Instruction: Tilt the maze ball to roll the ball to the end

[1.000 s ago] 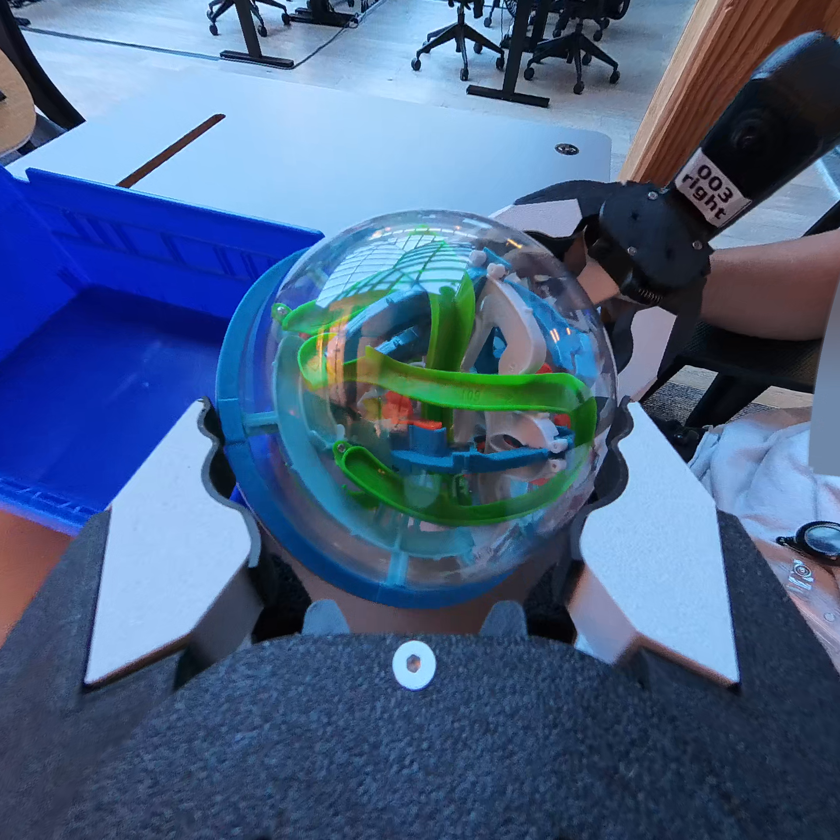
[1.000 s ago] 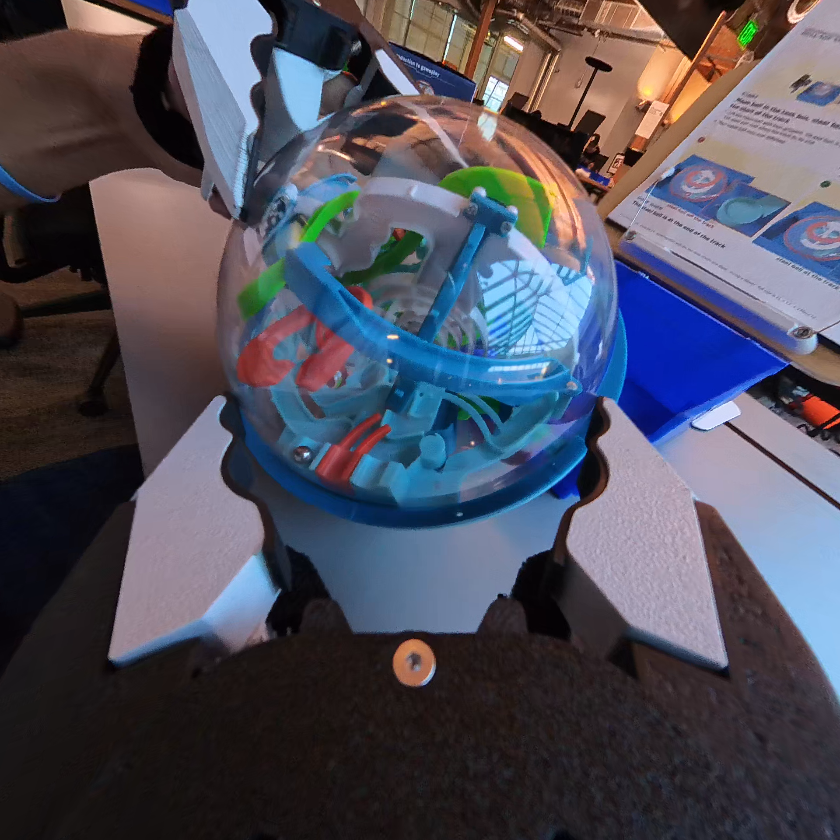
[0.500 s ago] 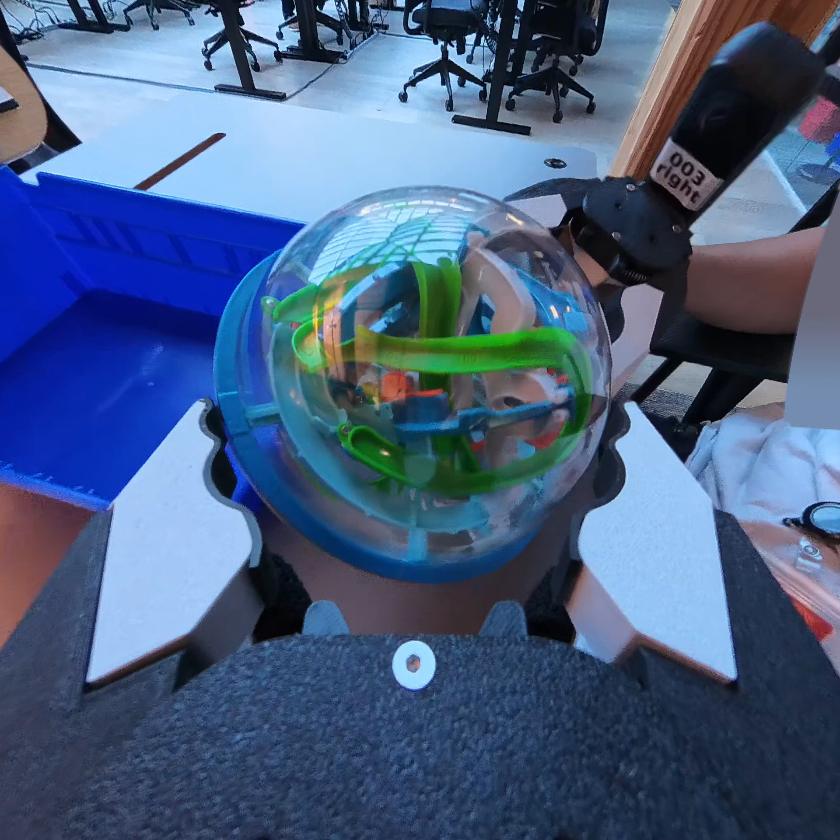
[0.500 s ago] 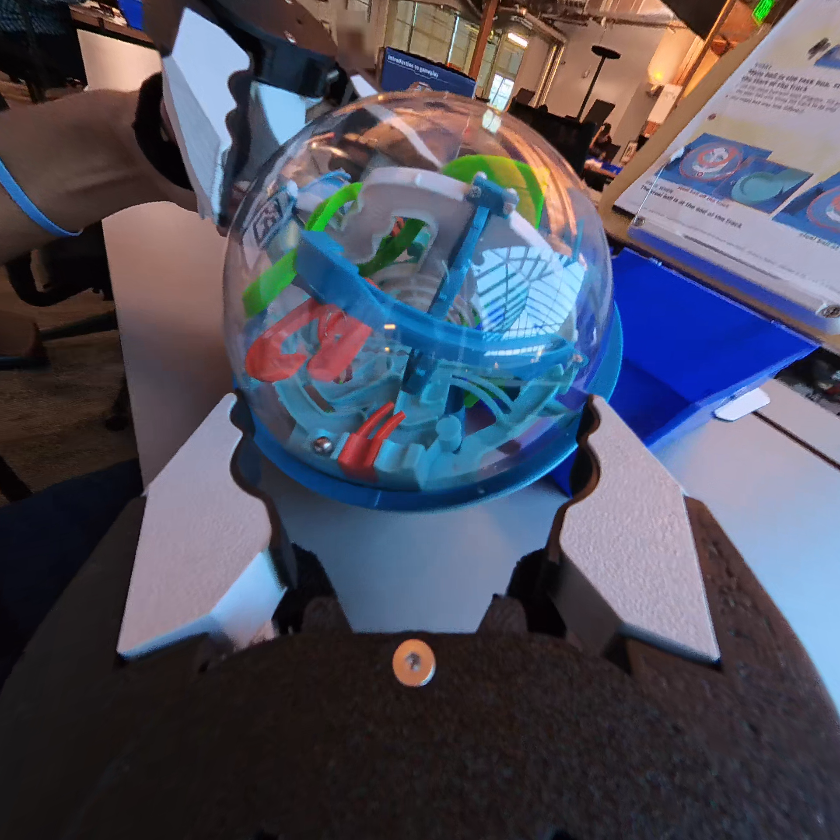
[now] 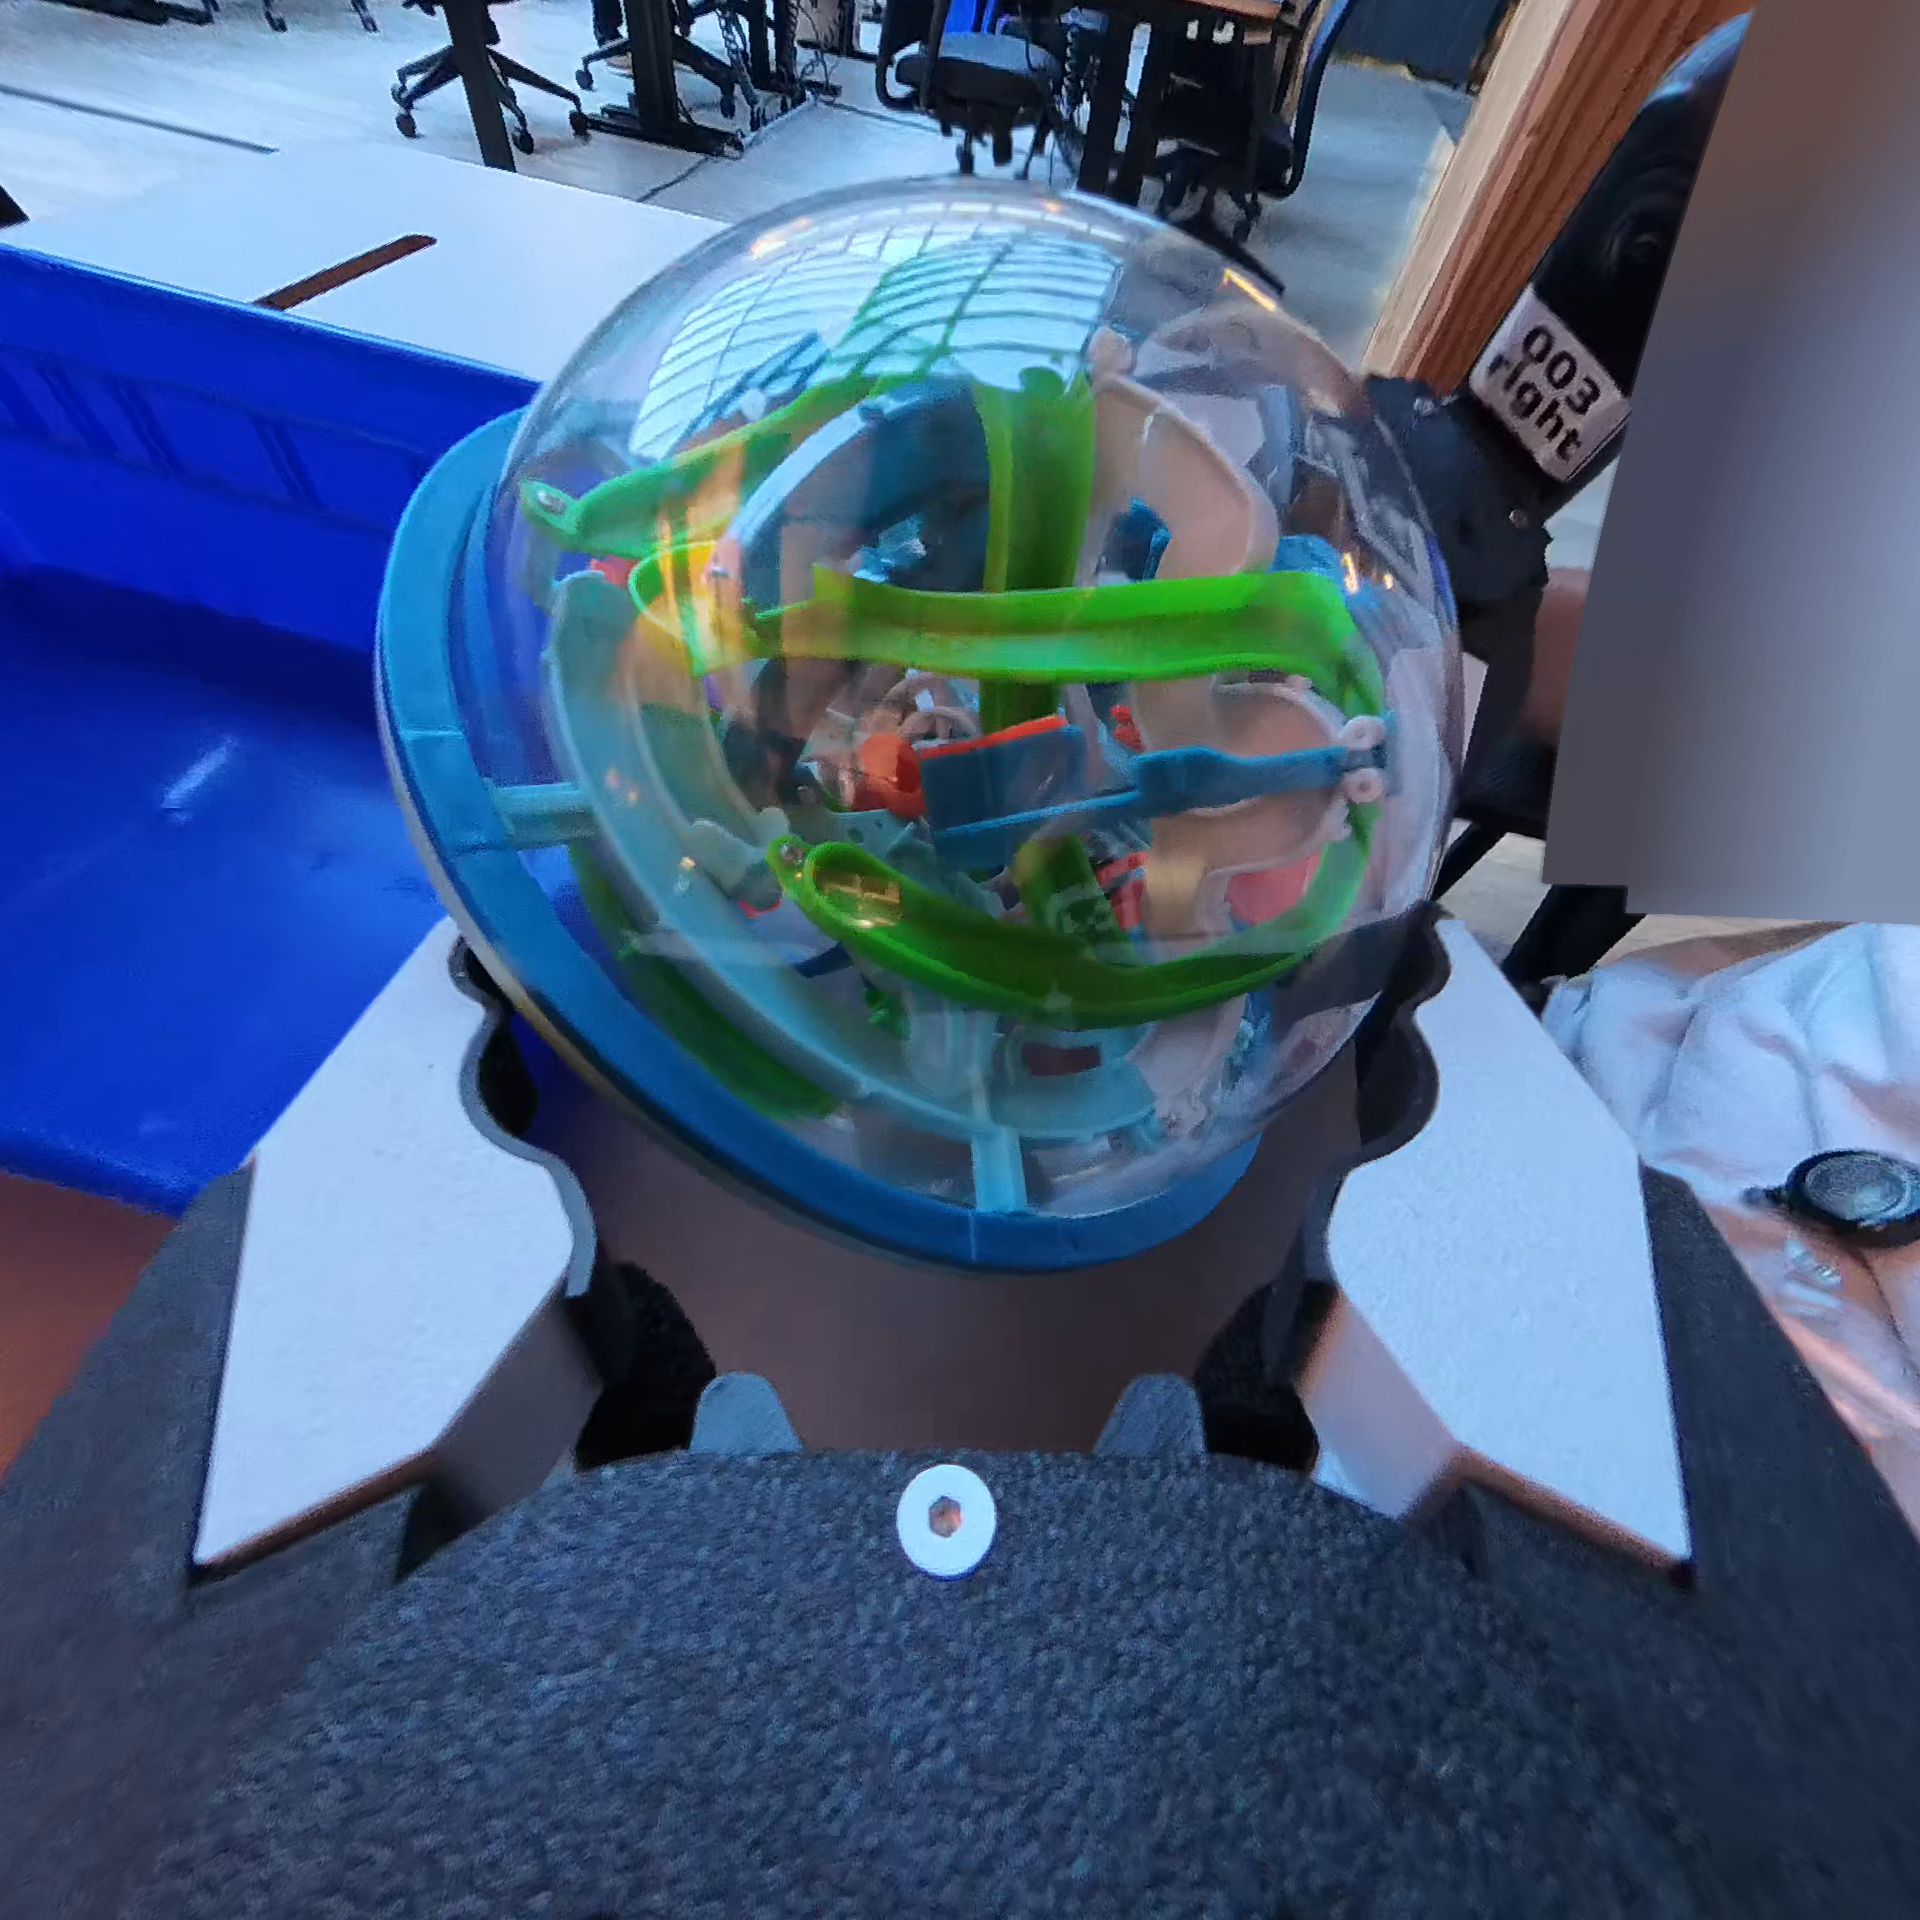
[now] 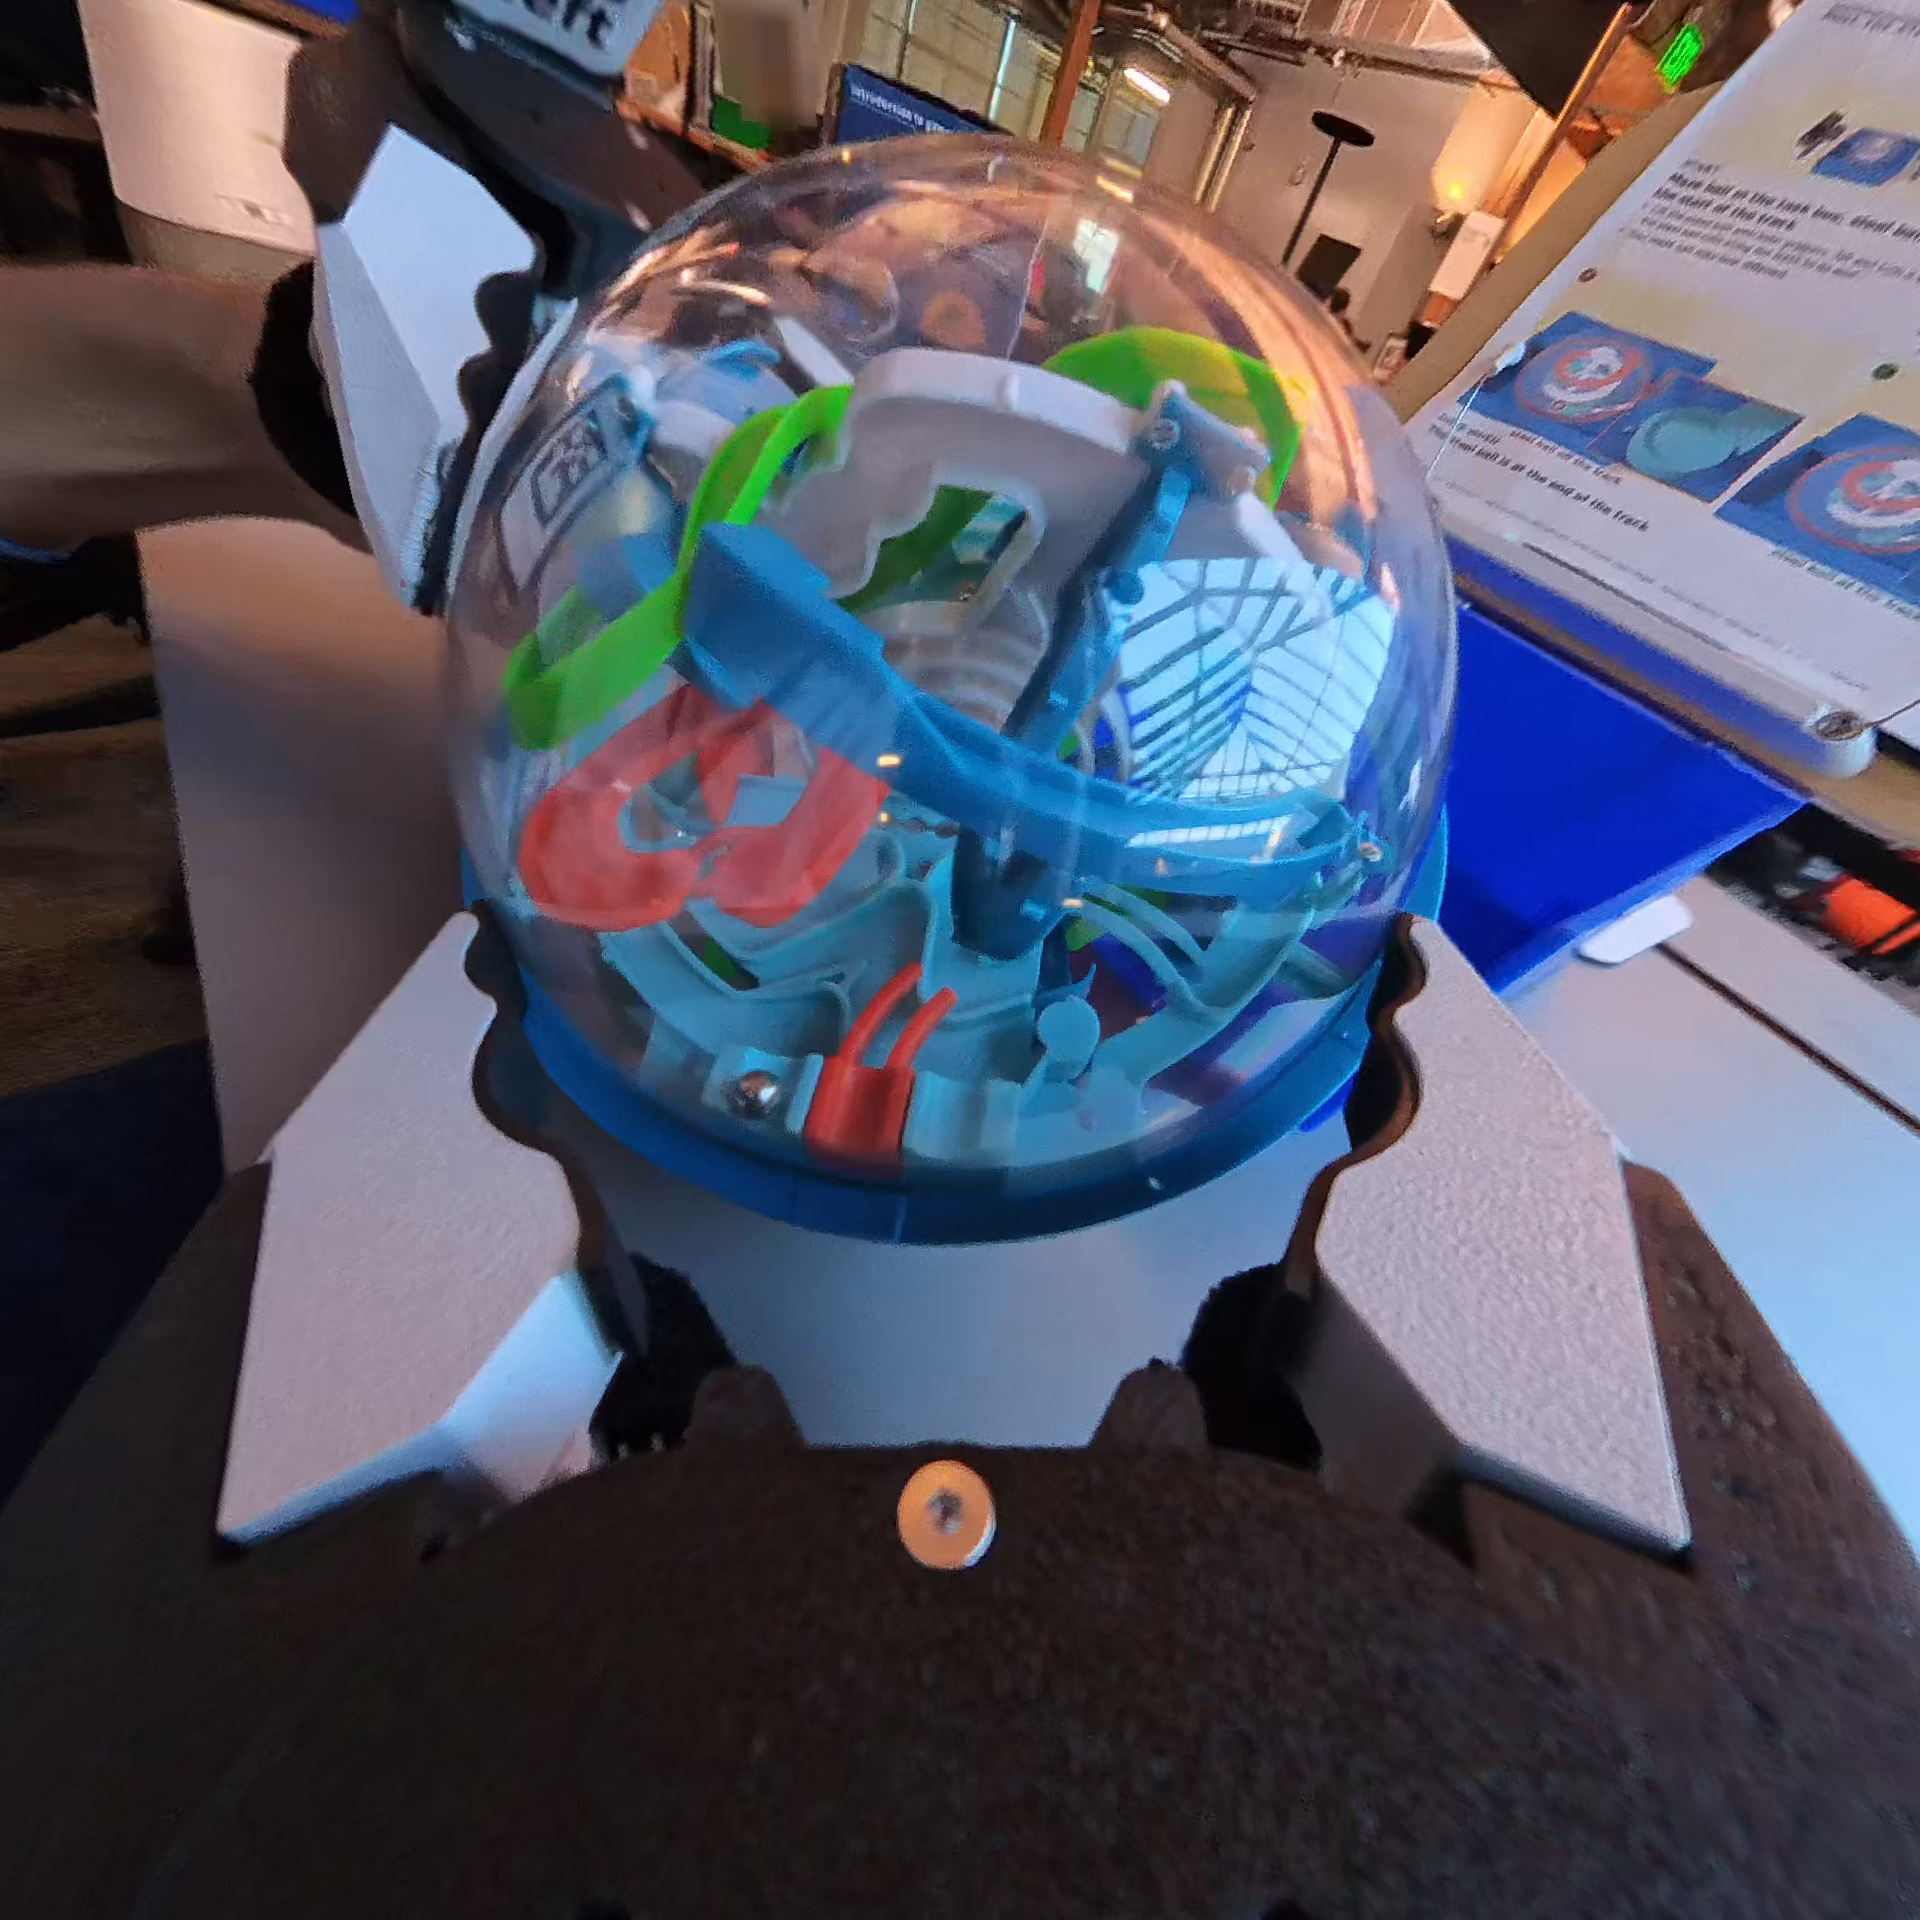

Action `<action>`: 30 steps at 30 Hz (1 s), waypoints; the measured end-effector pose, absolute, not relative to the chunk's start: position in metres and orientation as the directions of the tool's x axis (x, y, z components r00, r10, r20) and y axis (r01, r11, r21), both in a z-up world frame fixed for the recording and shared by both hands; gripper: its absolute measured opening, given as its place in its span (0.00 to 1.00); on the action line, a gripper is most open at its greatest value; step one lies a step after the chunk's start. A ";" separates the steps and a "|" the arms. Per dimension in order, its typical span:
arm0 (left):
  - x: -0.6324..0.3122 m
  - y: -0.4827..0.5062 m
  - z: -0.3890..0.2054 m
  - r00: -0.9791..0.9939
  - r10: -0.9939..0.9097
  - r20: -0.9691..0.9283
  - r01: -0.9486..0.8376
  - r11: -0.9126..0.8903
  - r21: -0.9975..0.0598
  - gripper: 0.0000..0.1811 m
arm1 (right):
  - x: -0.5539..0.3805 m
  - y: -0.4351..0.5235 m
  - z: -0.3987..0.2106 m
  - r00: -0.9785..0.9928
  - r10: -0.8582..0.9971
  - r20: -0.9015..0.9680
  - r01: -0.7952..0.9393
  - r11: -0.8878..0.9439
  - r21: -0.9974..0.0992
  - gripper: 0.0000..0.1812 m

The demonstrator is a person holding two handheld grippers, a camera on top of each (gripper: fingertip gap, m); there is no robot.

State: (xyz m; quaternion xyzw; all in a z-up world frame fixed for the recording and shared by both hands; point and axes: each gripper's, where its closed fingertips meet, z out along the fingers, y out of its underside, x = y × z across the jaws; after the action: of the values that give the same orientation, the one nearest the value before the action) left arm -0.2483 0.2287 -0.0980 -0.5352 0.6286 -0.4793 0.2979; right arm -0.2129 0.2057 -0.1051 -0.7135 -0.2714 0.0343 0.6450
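Note:
The maze ball is a clear sphere with green, blue, red and white tracks and a blue ring around it. My left gripper is shut on it from one side, with its fingers on the ring's edges. My right gripper is shut on the maze ball from the opposite side. The sphere is held tilted above the white table. A small steel ball sits on the pale blue bottom track, just left of a red piece. The right gripper's black body shows behind the sphere in the left wrist view.
A blue bin stands left of the sphere. An instruction sheet on a stand leans at the right. A white cloth lies at the right. A wooden post and office chairs stand behind. A forearm reaches in.
Both grippers have tipped the maze ball and hold it higher and closer in both views. The steel ball stays beside the red piece.

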 end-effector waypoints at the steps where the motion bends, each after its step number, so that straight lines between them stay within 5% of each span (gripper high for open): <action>1: -0.248 0.227 -0.097 -0.240 -0.954 0.179 -0.391 -0.073 -0.918 0.87 | -0.213 0.205 -0.104 0.856 0.445 0.263 0.310 -0.036 -0.950 0.85; 12: -0.261 0.204 -0.095 -0.201 -0.801 0.564 -0.370 -0.471 -0.801 0.88 | -0.229 0.182 -0.091 0.857 0.515 0.002 0.139 -0.226 -0.964 0.85; 30: -0.256 0.195 -0.100 -0.251 -0.839 0.482 -0.361 -0.381 -0.851 0.87 | -0.223 0.176 -0.086 0.835 0.529 0.154 0.219 -0.062 -0.974 0.84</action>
State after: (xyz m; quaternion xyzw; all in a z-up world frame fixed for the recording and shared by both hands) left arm -0.2555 0.1953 -0.1004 -0.5782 0.5188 -0.5970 0.2004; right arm -0.2226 0.1756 -0.0864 -0.7183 -0.2603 0.1222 0.6336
